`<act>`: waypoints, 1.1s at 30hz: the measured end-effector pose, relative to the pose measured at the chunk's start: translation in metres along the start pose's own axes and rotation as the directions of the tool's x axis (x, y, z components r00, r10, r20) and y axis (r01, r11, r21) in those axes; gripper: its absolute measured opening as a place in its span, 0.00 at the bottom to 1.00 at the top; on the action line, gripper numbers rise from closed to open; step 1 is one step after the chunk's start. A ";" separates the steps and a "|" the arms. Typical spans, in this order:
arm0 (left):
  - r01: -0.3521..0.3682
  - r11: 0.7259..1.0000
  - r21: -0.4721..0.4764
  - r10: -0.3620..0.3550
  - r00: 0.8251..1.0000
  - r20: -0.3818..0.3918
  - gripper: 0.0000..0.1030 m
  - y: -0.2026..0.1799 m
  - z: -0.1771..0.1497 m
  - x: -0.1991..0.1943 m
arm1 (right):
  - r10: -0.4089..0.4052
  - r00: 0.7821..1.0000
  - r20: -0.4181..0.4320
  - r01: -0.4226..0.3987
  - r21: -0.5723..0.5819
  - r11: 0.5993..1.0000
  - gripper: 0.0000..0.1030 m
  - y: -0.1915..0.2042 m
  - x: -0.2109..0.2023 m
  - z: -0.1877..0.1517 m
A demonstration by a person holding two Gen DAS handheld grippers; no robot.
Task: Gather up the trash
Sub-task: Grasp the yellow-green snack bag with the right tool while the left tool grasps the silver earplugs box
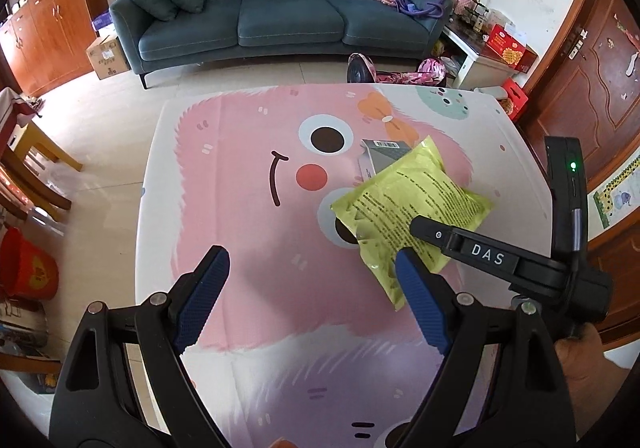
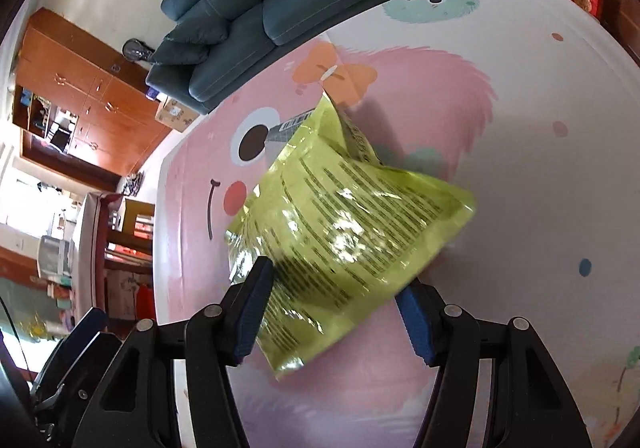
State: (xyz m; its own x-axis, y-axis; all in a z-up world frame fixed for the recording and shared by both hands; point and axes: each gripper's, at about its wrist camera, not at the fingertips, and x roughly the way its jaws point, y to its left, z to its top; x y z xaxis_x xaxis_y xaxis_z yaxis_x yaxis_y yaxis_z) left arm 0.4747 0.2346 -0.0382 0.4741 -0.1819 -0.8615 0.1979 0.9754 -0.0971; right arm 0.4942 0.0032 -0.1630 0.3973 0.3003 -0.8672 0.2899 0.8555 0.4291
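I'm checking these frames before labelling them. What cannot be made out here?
- Small grey box: mostly hidden behind the yellow-green packet, both views.
- Packet's print: too small to read.
- Right hand-held gripper: the packet covers its right finger; contact unclear.
- Any trash bin: none in view.

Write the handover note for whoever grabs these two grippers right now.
Left gripper: open, empty, hovering over the table.
Right gripper: jaws straddle the near end of the yellow-green snack bag; whether they have clamped it is unclear.
The bag's far end leans on a small grey box, which lies on the pink cartoon tablecloth.
Done: nothing visibly collected yet.
Left: secure and remove the bag, then the grey box. No bin is clearly visible in either view, so find it first.
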 end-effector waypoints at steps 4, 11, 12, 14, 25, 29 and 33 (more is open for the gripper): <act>-0.001 1.000 -0.016 0.001 1.000 -0.009 0.81 0.004 -0.003 0.005 | -0.019 0.999 0.031 0.020 -0.014 1.000 0.30 0.004 0.001 -0.001; 0.007 0.999 -0.033 -0.008 1.000 -0.026 0.81 0.009 -0.007 0.016 | 0.034 0.998 0.047 -0.035 0.023 0.999 0.02 -0.004 -0.036 -0.006; 0.010 0.999 -0.031 -0.011 1.000 -0.027 0.81 0.007 -0.006 0.018 | 0.040 0.998 0.048 -0.042 0.032 0.999 0.02 -0.007 -0.042 -0.007; 0.016 1.000 -0.022 -0.017 0.999 -0.032 0.81 0.003 -0.004 0.023 | 0.043 0.998 0.054 -0.045 0.051 0.998 0.01 -0.014 -0.055 -0.006; 0.077 0.997 0.031 -0.072 0.988 -0.135 0.82 -0.059 0.027 0.081 | -0.148 0.988 0.052 0.137 0.172 0.976 0.01 -0.085 -0.113 0.002; 0.058 0.998 0.029 -0.051 0.979 -0.196 0.82 -0.083 0.040 0.116 | -0.167 0.985 0.053 0.155 0.178 0.972 0.01 -0.097 -0.113 0.002; 0.020 1.000 0.010 -0.017 0.972 -0.233 0.86 -0.098 0.054 0.145 | -0.160 0.986 0.056 0.148 0.179 0.973 0.01 -0.097 -0.110 -0.001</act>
State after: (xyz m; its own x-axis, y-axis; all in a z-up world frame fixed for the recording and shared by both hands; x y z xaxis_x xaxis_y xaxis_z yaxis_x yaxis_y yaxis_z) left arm 0.5703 0.1064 -0.1265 0.2579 -0.1643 -0.9521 0.2156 0.9704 -0.1091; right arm 0.4217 -0.1120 -0.1094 0.3937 0.1356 -0.9092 0.4961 0.8013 0.3343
